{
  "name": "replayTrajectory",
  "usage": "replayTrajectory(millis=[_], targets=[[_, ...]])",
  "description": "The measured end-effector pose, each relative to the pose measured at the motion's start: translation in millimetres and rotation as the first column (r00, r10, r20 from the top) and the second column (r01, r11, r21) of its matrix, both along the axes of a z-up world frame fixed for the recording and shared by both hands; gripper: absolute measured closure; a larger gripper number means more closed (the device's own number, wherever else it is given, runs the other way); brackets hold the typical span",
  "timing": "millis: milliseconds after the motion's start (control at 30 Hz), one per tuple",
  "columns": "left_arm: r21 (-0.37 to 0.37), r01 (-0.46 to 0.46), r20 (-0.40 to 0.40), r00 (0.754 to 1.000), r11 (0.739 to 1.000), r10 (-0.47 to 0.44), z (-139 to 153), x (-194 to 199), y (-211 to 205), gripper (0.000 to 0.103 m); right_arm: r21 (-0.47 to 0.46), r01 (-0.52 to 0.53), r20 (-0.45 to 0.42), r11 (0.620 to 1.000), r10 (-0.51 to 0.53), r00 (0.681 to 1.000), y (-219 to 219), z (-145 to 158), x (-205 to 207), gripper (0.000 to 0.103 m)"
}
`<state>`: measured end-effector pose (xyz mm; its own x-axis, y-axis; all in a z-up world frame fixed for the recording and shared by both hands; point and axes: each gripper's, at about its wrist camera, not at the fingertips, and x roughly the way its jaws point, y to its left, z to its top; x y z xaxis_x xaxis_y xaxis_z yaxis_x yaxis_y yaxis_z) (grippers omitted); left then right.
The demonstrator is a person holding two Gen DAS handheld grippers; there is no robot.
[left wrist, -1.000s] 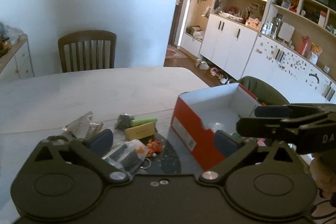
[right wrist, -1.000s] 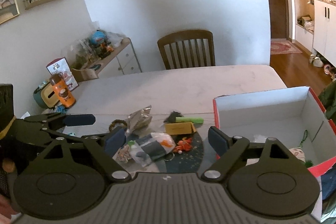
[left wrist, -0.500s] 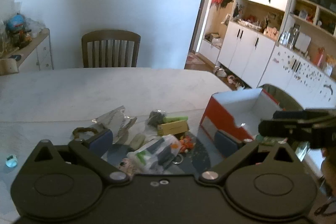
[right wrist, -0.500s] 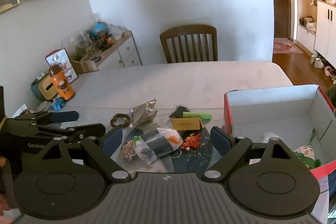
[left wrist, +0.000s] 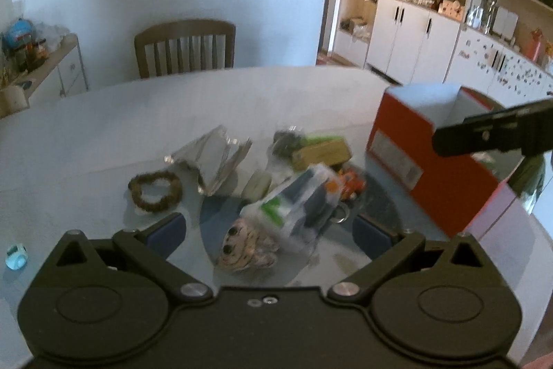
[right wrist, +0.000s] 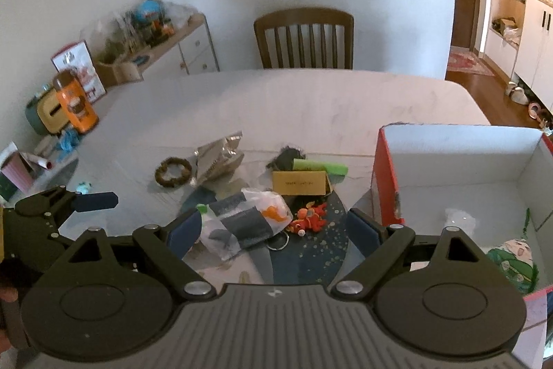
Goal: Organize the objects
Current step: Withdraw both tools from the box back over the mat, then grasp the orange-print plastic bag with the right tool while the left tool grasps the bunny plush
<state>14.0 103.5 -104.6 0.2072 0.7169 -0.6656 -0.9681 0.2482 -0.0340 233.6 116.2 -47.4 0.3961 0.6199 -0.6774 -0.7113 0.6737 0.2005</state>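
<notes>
The left gripper (left wrist: 268, 232) hangs with its fingers spread apart and nothing between them — likewise the right gripper (right wrist: 273, 229), low in its frame. At centre frame, on the pale table (right wrist: 311, 99), lies the clutter: a plastic bag (right wrist: 247, 222), a small doll head (left wrist: 242, 246), a red toy (right wrist: 309, 217), a yellow box (right wrist: 300, 183), a green tube (right wrist: 319, 166), a foil packet (right wrist: 217, 158) and a brown bracelet (right wrist: 172, 172). The red-sided box (right wrist: 459, 158) stands open at right. A wooden chair (right wrist: 304, 38) sits beyond the table.

White marble-look table (right wrist: 311, 99): red shoebox (right wrist: 385, 175) at right; beside it a clutter of foil packet (right wrist: 217, 158), bead bracelet (right wrist: 172, 172), yellow box (right wrist: 300, 183), plastic bag (right wrist: 245, 222), orange toy (right wrist: 309, 217).
</notes>
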Motion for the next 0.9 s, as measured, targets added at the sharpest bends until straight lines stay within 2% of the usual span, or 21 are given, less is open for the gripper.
replayTrajectory(millis=[300, 567, 733, 900], targets=[[-0.050, -0.024, -0.040, 0.999, 0.998, 0.022, -37.4, -13.3, 20.8, 0.001, -0.050, -0.005, -0.025, 0.999, 0.004, 1.000, 50.2, -26.5, 15.9, 0.012], [-0.067, -0.009, -0.057, 0.998, 0.998, 0.005, -53.5, -12.5, 33.3, 0.001, -0.121, 0.083, -0.061, 0.989, -0.091, 0.994, 90.9, -48.2, 34.1, 0.012], [-0.086, -0.006, -0.055, 0.998, 0.996, 0.001, -60.0, -10.5, 37.9, 0.001, -0.144, 0.160, -0.129, 0.977, -0.179, 0.975, 108.2, -61.4, 49.2, 0.012], [-0.095, -0.007, -0.049, 0.999, 0.995, 0.002, -63.2, -10.8, 41.5, 0.001, -0.199, 0.200, -0.138, 0.959, -0.229, 0.964, 123.7, -73.2, 53.4, 0.012]])
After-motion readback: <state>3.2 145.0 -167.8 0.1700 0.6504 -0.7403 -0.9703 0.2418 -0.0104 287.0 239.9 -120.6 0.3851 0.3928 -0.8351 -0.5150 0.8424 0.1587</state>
